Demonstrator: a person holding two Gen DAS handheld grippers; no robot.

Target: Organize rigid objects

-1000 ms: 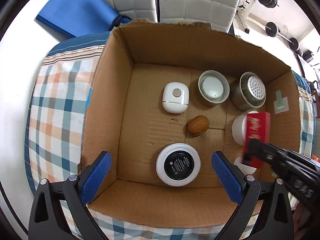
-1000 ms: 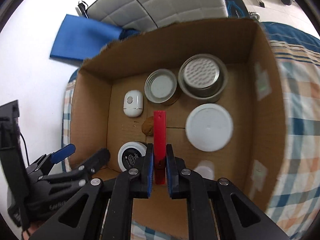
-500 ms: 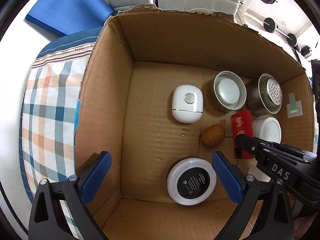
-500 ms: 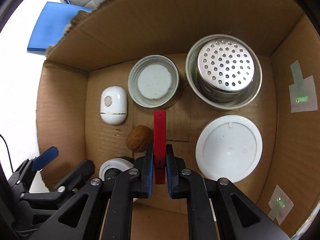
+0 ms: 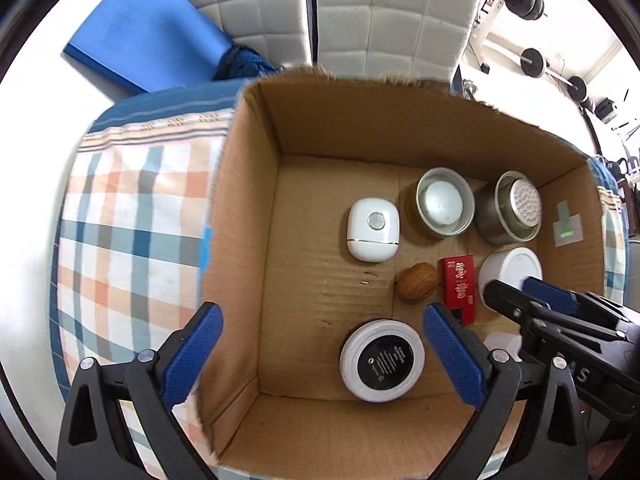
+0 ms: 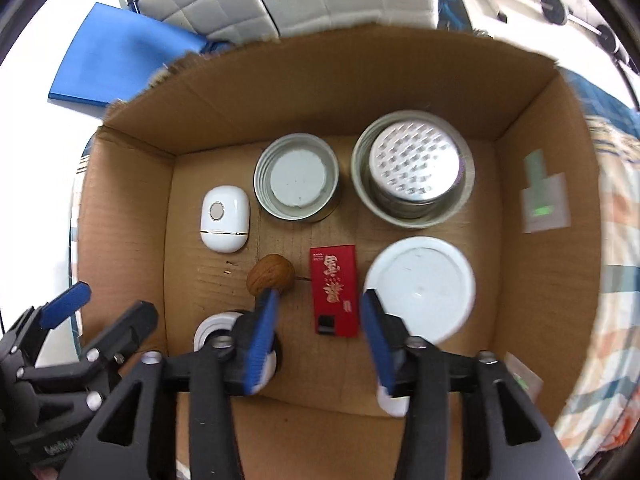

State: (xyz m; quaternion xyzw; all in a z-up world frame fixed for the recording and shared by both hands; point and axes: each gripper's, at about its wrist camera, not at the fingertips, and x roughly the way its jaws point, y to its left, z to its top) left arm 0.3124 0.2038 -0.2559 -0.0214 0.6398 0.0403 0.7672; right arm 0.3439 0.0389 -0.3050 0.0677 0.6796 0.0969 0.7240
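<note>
Plaid cloth (image 5: 132, 216) in blue, orange and white covers the bed-like surface under an open cardboard box (image 5: 256, 216), with white quilted cushions (image 5: 384, 12) and a blue mat (image 5: 148, 40) behind; right gripper (image 6: 318, 332): jaws have just been opening, now stand about half apart, pads clear of everything, nothing held; red flat packet (image 6: 334, 290): lies flat on the box floor, printed face up, directly below and between the two blue pads in the right wrist view, its long axis running away from the gripper toward the far wall, in line with the fingers; neighbours: walnut (image 6: 270, 274) just beside the packet's left edge, white round lid (image 6: 420, 286) just beside its right edge, open tin (image 6: 297, 178) and steel strainer cup (image 6: 414, 174) beyond it toward the far wall, white oval case (image 6: 225, 218) further left, black-faced round jar (image 5: 382, 360) near the front wall; left gripper (image 5: 320, 348): wide open, empty, pointing down over the jar, the packet lying ahead of its right pad; judgement: the right gripper is much the nearer to the packet; placement of this item looks done, so the next move is likely a lift straight up, keeping the pads off walnut and lid.
</note>
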